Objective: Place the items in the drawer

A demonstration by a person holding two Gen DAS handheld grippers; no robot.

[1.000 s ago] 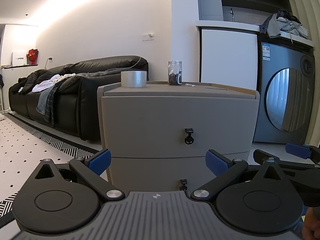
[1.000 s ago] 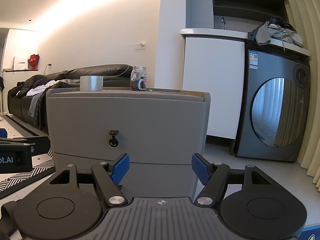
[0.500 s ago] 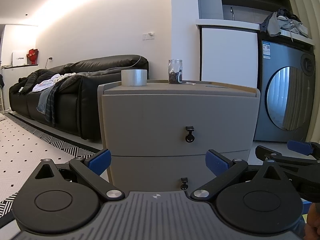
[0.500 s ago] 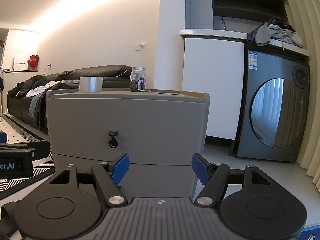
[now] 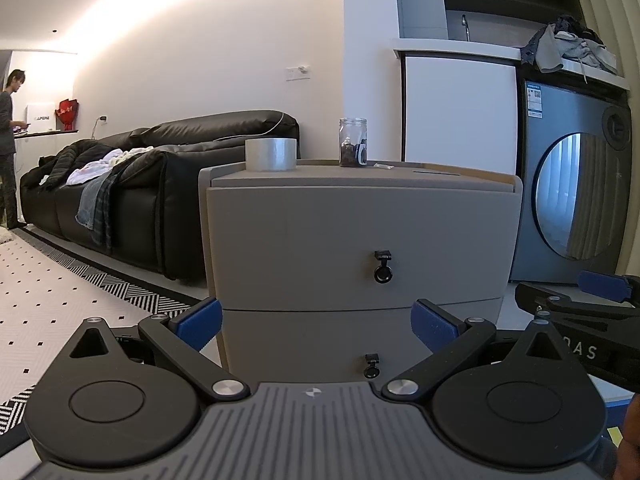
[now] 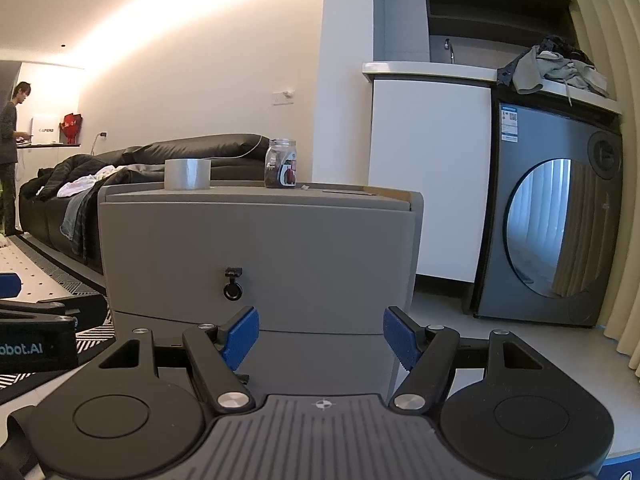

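A grey two-drawer cabinet [image 5: 360, 236] [image 6: 256, 248] stands ahead, both drawers closed. The top drawer has a black ring pull [image 5: 383, 273] [image 6: 233, 290]; a second pull [image 5: 371, 369] shows on the lower drawer. On the cabinet top sit a roll of clear tape [image 5: 271, 154] [image 6: 187, 174] and a glass jar [image 5: 353, 148] [image 6: 281, 163] with dark contents. My left gripper [image 5: 316, 322] is open and empty, short of the cabinet front. My right gripper [image 6: 320, 338] is open and empty too, low before the drawers.
A black sofa [image 5: 132, 184] with clothes on it runs along the left wall. A washing machine [image 6: 560, 220] and a white counter unit [image 6: 428, 176] stand right of the cabinet. A person [image 5: 8, 148] stands far left. Patterned rug [image 5: 60, 292] covers the floor at left.
Both views have shifted slightly; the cabinet sits a little lower and closer in frame. A person has come into view at the far left. Both grippers stay open.
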